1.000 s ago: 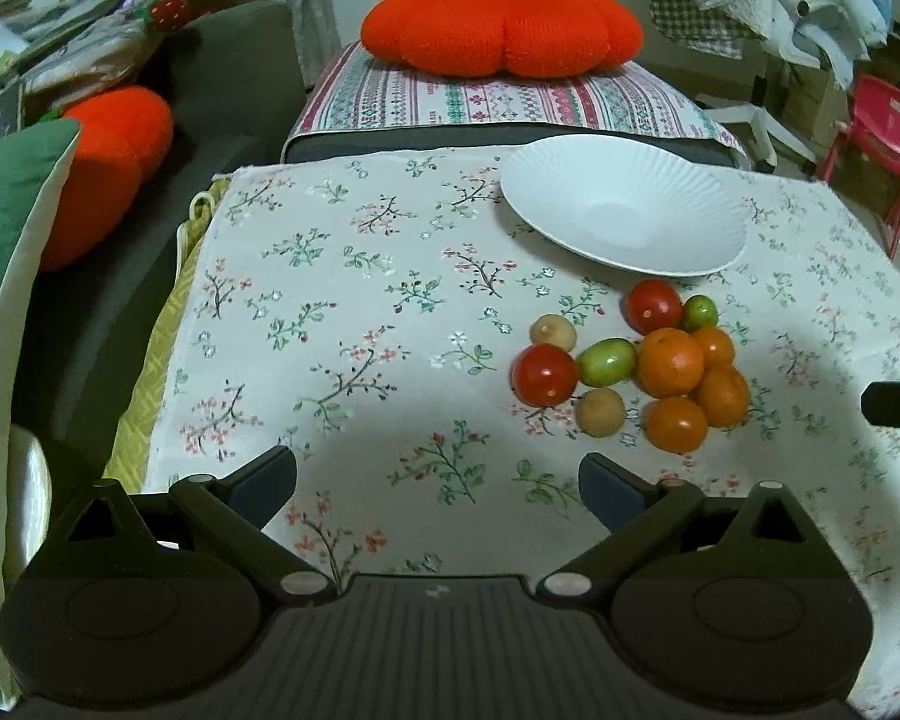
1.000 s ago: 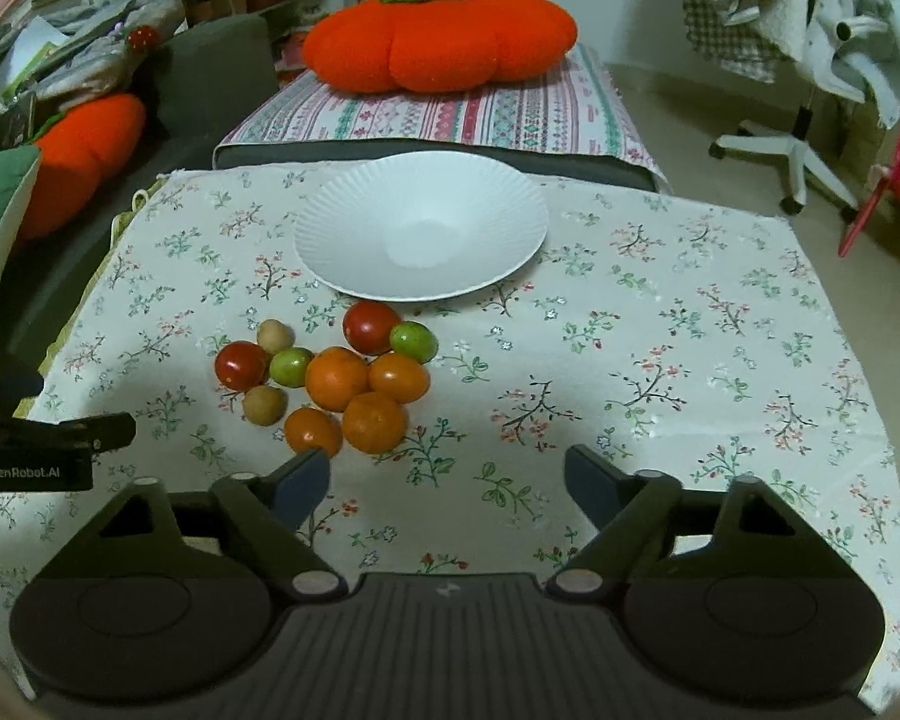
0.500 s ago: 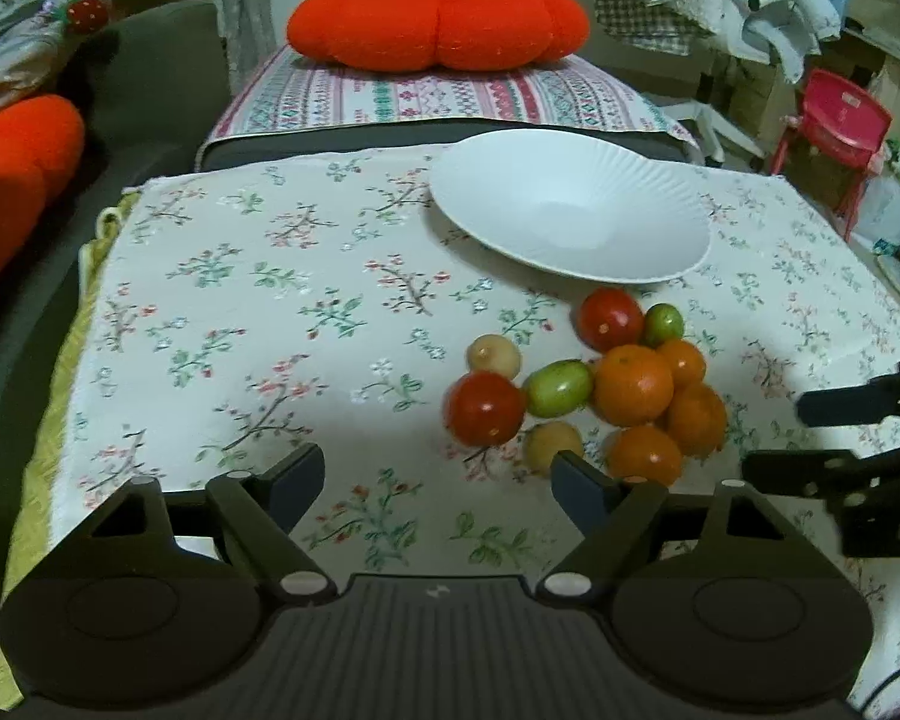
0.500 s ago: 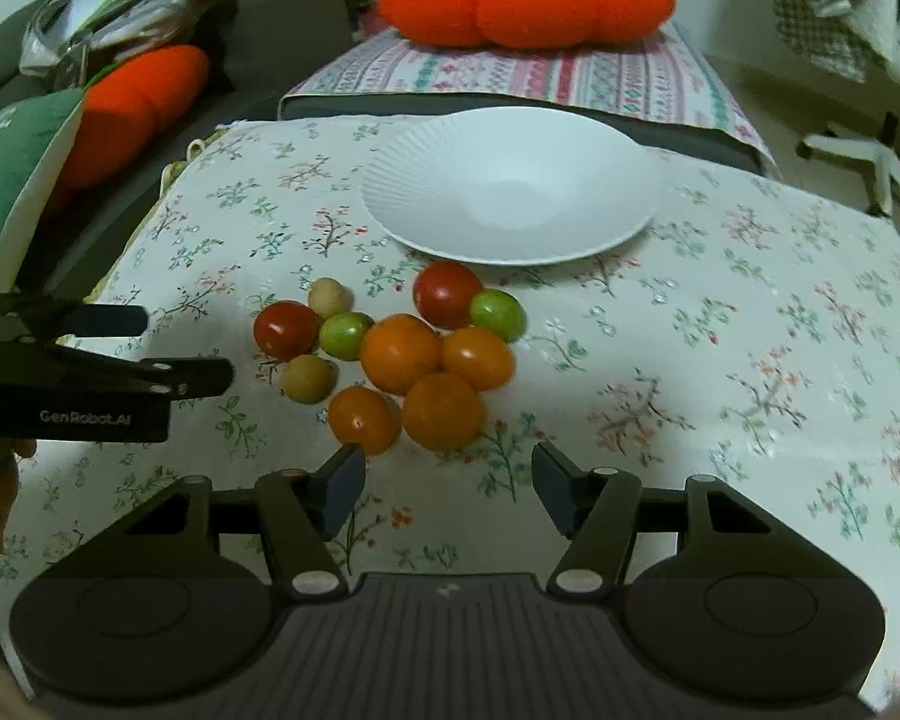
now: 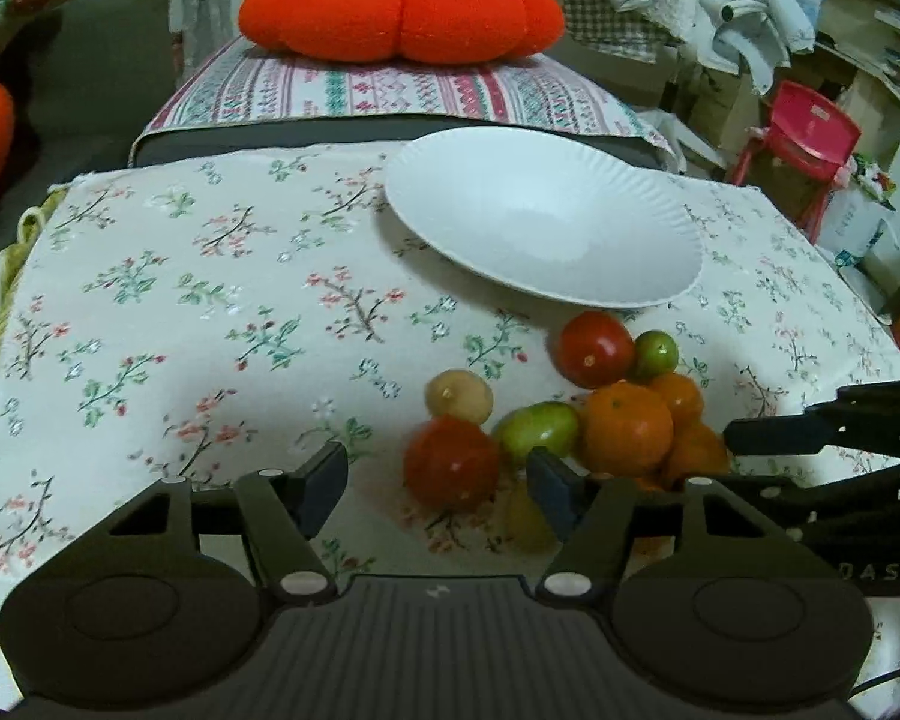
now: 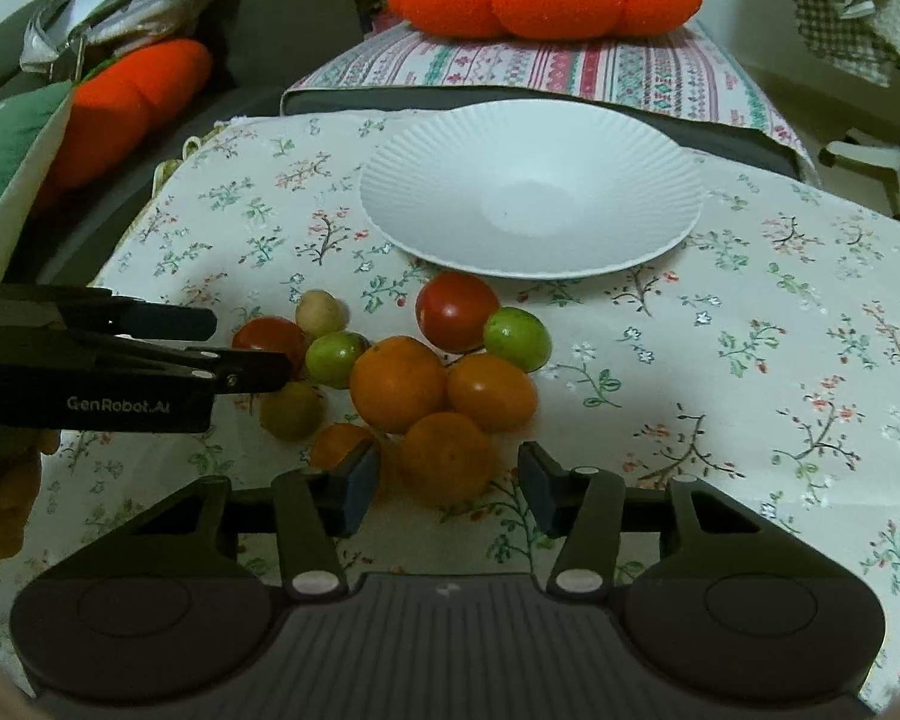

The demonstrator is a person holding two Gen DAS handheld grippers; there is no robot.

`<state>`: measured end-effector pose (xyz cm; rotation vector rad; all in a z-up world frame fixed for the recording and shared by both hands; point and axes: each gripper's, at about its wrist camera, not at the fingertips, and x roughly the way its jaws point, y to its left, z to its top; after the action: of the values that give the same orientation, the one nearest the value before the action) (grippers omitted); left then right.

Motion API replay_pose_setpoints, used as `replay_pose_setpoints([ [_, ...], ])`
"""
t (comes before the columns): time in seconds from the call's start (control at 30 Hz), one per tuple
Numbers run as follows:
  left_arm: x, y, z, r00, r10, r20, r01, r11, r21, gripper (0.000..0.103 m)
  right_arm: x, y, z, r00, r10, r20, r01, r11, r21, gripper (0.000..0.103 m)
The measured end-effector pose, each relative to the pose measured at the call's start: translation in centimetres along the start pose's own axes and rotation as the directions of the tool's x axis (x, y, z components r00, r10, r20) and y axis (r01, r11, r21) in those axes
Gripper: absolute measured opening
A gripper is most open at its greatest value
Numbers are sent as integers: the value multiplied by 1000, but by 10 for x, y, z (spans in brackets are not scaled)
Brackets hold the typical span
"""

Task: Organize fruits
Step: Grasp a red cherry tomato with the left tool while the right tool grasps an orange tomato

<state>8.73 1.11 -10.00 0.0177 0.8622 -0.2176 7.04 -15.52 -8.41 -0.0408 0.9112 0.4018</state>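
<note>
Holding both grippers wide open, nothing gripped. Left gripper [image 5: 437,476] brackets the red tomato [image 5: 450,462] dead ahead; right gripper [image 6: 449,478] frames an orange [image 6: 447,457]. Fruit pile sits just before the empty plate [image 6: 531,192]. I judge left nearer its pick.

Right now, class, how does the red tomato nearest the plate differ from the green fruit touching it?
The red tomato is red and clearly larger; the green fruit is green and smaller. The tomato sits closer to the white plate, the green fruit to its right. Both are round, glossy, lying on the floral cloth, ungripped.
</note>
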Motion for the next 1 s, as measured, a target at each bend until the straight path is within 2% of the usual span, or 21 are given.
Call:
replay_pose_setpoints([
  [0.17, 7, 1, 1, 1000, -17, -3, 17, 1000, 14, 48, 6, -2, 1, 1000, 12, -11, -12, 1000, -3, 33],
  [0.27, 12, 5, -1, 999, -30, -36, 31, 999, 11, 39, 8, 1, -1, 1000, 4, -16, -5, 1000, -30, 32],
  [0.43, 11, 8, 1, 999, -43, -20, 43, 999, 10, 32, 5, 4, -1, 1000, 15, -14, -16, 999, -33, 32],
  [0.5, 12, 7, 0, 999, -43, -21, 44, 999, 27, 26, 5, 6, -2, 1000, 14, -18, -15, 999, -44, 32],
  [0.67, 8, 2, -2, 999, -28, -28, 30, 996, 82, 25, 1, 4, -3, 1000, 20, -17, -21, 998, -54, 32],
  [0.83, 2, 8, 1, 999, -44, -22, 45, 997, 65, 25, -5, -5, -3, 1000, 15, 0, -15, 999, -37, 31],
  [1.0, -10, 15, 9, 998, -53, 17, 52, 998, 42, 25, -9, -19, -2, 1000, 3, 7, -3, 1000, 3, 31],
])
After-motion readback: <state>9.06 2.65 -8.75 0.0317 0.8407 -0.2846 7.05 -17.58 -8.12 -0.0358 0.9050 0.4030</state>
